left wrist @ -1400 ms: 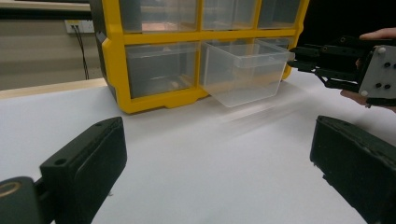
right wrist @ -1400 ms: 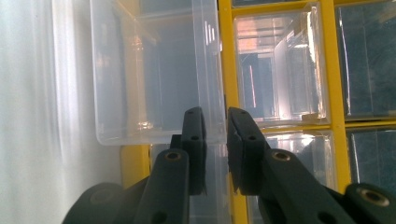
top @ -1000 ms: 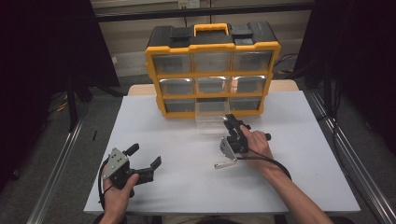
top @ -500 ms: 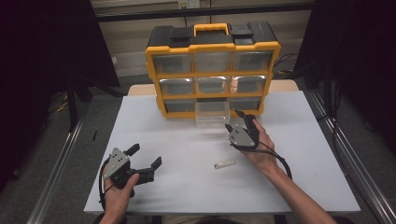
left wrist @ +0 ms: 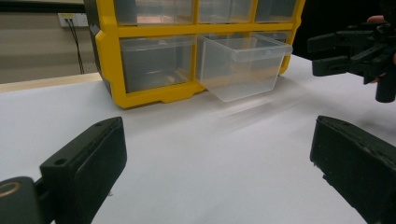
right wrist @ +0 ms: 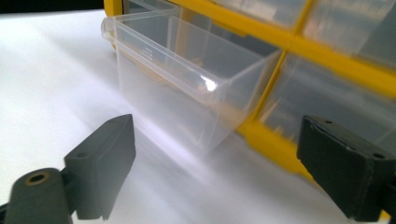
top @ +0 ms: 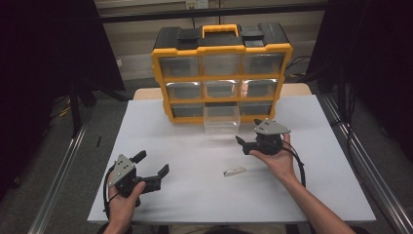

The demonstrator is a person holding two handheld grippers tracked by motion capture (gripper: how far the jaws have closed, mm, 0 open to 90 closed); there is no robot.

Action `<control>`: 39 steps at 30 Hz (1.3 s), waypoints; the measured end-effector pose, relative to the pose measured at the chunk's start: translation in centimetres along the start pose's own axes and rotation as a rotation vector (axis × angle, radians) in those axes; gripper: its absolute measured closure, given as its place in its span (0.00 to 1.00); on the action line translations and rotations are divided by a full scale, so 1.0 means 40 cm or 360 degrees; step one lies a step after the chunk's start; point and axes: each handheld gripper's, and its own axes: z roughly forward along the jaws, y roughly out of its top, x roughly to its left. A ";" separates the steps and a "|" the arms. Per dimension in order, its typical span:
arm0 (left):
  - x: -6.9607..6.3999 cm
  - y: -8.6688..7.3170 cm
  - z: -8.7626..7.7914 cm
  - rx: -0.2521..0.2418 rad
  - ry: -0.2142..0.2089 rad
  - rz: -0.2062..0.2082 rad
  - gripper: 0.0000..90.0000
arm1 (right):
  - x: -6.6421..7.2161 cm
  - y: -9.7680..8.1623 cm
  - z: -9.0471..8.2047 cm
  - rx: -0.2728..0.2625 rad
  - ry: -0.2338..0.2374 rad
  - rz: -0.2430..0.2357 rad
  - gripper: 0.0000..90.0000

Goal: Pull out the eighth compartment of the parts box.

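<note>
Drawer (top: 221, 118) juts from organizer (top: 221, 73) before empty right gripper (top: 249, 142), jaws just opened wide; left gripper (top: 152, 166) gapes empty; metal piece (top: 234, 171) lies between.

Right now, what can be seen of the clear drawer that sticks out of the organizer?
The clear drawer is see-through plastic, box-shaped, with a lipped front rim that serves as a pull. It is pulled partway out of the bottom row's middle slot of the yellow organizer and tilts slightly down toward the white table. It looks empty. No gripper touches it; the right gripper, open, points at it.
</note>
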 end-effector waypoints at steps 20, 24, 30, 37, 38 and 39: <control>0.001 -0.002 0.002 0.0009 0.0011 -0.0003 0.04 | -0.044 -0.047 -0.132 0.0026 0.0091 0.0322 0.02; 0.003 -0.002 0.002 0.0014 0.0005 -0.0010 0.04 | -0.044 -0.056 -0.164 0.0026 0.0091 0.0347 0.02; 0.002 -0.002 0.002 0.0020 0.0004 -0.0007 0.04 | -0.051 -0.076 -0.200 0.0021 0.0053 0.0357 0.03; 0.005 -0.004 0.002 0.0024 0.0015 0.0003 0.04 | -0.059 -0.102 -0.256 -0.0037 -0.0001 0.0420 0.02; 0.005 -0.004 0.002 0.0025 0.0015 0.0001 0.04 | -0.063 -0.105 -0.263 -0.0053 -0.0018 0.0425 0.02; 0.005 -0.004 0.003 0.0025 0.0016 0.0000 0.04 | -0.064 -0.107 -0.269 -0.0062 -0.0023 0.0441 0.02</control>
